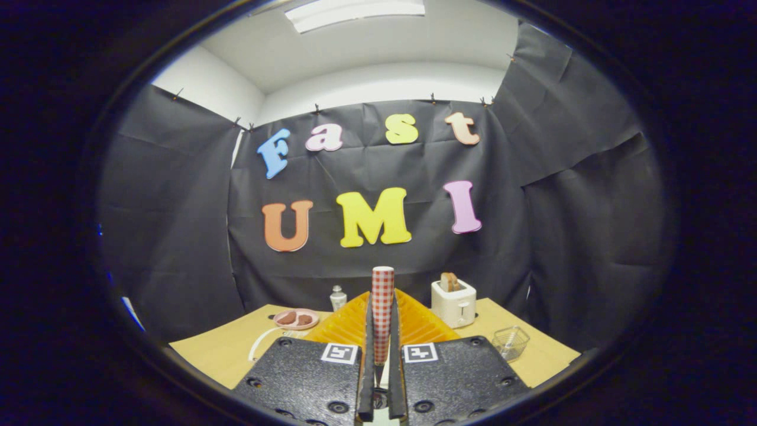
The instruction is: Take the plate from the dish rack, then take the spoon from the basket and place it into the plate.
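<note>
We've got the tool [382, 355] clamped on the checkered plate [382, 307], held edge-on and upright above the orange dish rack [420, 324], level over the worktop [225, 349].

Red-and-white checked plate [382, 307], orange dish rack [414, 322], white toaster [454, 303], pink dish [297, 319], yellowish table [225, 349].

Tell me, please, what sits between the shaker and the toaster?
In the gripper view, the orange dish rack sits between the shaker and the toaster, with the checked plate held edge-on before it by the gripper.
</note>
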### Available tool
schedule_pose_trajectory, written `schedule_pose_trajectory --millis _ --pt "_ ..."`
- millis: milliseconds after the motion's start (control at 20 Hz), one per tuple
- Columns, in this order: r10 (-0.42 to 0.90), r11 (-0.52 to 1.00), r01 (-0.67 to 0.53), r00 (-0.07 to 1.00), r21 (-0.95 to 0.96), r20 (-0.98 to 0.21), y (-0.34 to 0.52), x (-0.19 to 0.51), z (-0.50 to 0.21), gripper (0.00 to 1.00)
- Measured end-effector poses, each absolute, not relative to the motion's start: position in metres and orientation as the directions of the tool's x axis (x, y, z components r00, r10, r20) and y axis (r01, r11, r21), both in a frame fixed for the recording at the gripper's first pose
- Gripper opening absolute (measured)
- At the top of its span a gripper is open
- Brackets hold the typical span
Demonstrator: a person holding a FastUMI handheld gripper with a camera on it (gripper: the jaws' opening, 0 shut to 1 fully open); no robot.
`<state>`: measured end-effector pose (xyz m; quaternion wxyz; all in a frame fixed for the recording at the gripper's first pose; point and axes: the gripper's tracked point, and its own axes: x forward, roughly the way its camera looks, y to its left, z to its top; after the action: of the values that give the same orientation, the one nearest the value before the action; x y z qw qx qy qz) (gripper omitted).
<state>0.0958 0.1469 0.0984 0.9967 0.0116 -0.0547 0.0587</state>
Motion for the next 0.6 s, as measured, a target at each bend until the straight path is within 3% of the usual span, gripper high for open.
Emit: schedule_pose_trajectory --millis 600 --pt "0.121 0.993 -0.116 0.979 -0.037 0.165 0.182 0.096 -0.044 0.17"
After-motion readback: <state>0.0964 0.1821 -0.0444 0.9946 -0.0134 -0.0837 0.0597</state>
